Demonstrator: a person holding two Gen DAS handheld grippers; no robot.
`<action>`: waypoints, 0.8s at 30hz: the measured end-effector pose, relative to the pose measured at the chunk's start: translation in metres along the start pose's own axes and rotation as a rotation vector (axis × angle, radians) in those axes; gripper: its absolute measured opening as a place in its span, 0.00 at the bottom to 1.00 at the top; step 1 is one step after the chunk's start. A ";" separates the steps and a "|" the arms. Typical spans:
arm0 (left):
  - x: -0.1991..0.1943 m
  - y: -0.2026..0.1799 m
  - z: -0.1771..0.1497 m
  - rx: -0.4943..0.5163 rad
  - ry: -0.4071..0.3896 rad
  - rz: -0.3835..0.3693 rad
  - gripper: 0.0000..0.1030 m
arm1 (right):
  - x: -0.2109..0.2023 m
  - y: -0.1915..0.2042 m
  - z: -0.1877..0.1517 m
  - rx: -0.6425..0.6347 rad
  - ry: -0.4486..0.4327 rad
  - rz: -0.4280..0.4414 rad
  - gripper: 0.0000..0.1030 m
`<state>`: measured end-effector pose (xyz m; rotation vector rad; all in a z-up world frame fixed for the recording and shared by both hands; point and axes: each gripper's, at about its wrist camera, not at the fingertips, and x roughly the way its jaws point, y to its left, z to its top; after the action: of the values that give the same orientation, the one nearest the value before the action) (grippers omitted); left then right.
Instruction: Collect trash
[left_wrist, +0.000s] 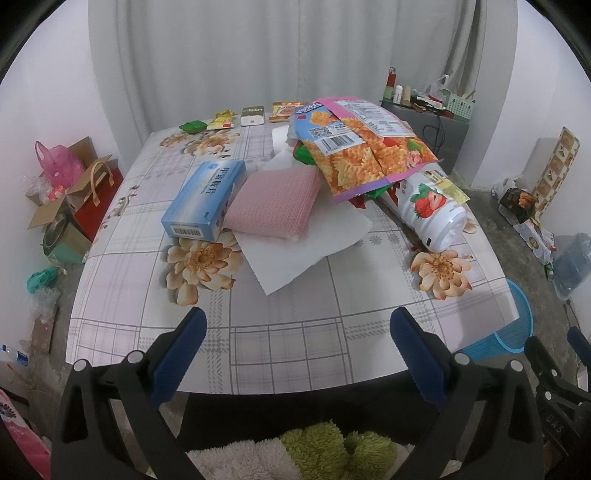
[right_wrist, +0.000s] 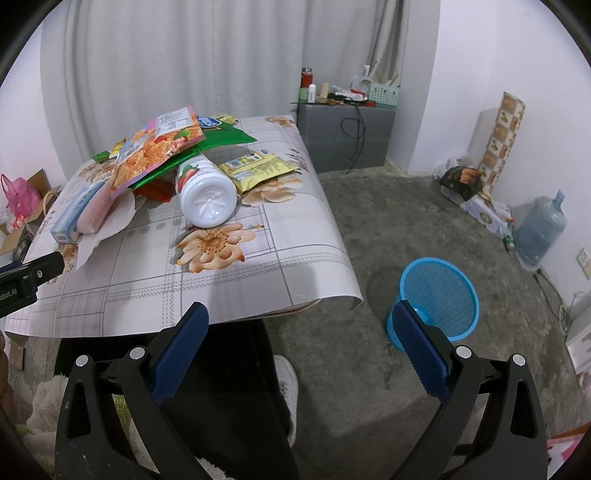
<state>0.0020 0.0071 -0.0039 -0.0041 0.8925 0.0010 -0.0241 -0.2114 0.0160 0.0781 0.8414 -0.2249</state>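
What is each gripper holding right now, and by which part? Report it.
Nothing is held. The left gripper and the right gripper both hover open, fingers spread, short of the trash on the table.

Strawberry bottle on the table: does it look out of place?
Yes. The white strawberry-print plastic bottle lies toppled on its side near the floral tablecloth's right edge, neck tucked under the orange snack bag.

Table (left_wrist: 295, 332): box (left_wrist: 205, 199) left, touching pad (left_wrist: 273, 203); snack bag (left_wrist: 362, 147) behind — bottle (left_wrist: 432, 210) right; bin (right_wrist: 437, 299) on floor, right.
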 end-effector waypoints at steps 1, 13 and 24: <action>0.000 0.000 0.000 0.000 0.000 0.000 0.94 | 0.000 0.000 0.000 0.000 -0.001 0.000 0.92; 0.001 0.004 -0.001 0.001 0.002 0.002 0.94 | -0.001 0.001 -0.001 -0.001 0.000 0.000 0.92; 0.000 0.008 -0.003 0.000 0.004 0.003 0.94 | -0.001 0.001 -0.001 -0.004 0.000 0.002 0.92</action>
<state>-0.0004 0.0146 -0.0063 -0.0023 0.8968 0.0037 -0.0250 -0.2100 0.0159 0.0753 0.8416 -0.2218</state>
